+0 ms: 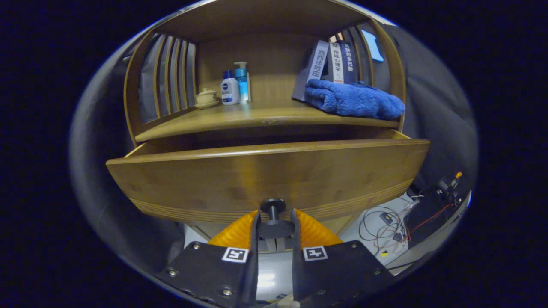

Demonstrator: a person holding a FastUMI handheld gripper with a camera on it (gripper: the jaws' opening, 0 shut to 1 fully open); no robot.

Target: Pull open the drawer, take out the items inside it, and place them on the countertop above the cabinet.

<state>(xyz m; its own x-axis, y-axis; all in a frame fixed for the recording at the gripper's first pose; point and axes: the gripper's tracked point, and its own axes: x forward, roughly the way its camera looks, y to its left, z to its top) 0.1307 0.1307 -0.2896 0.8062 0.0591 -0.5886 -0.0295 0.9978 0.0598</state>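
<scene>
Wooden drawer (pixel 265 175) stands open, fingers (pixel 239 233) clamping its knob (pixel 273 216).

Dim booth; dark cloth wall (pixel 441 111); pale floor (pixel 368 226), loose cables (pixel 385 222).

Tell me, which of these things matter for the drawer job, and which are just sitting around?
Part of the job:
drawer, pulled out
drawer knob, between the gripper fingers, which are shut on it
countertop

Just lying about:
blue towel
books
two bottles
small lidded cup
cables
</scene>
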